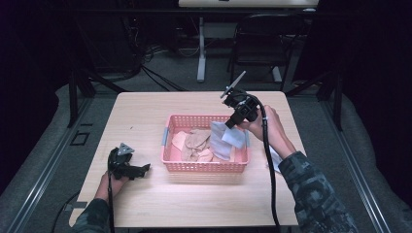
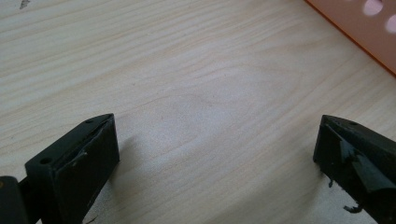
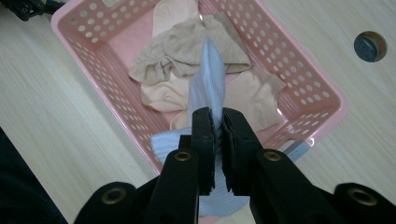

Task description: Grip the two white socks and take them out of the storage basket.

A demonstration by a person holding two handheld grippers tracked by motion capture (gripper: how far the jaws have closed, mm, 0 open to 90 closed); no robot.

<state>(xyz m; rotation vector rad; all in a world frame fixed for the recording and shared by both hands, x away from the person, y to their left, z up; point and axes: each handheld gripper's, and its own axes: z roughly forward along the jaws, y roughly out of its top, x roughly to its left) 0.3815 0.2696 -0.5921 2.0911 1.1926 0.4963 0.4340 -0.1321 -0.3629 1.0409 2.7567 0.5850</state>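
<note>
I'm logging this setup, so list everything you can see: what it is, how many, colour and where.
basket: one, pink, perforated, middle of the table
pale blue cloth: one, pinched and hanging over the basket's right end
beige cloths: several, count unclear, inside the basket
table: one, light wood
round plug: one, dark, set in the tabletop
chair: one, black, behind the table
left gripper: black, jaws open, resting on the table left of the basket
right gripper: black, jaws shut on the pale blue cloth

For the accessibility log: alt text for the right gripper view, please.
The right gripper is shut on a pale blue cloth, holding it above a pink basket of beige socks on a wooden table.
</note>
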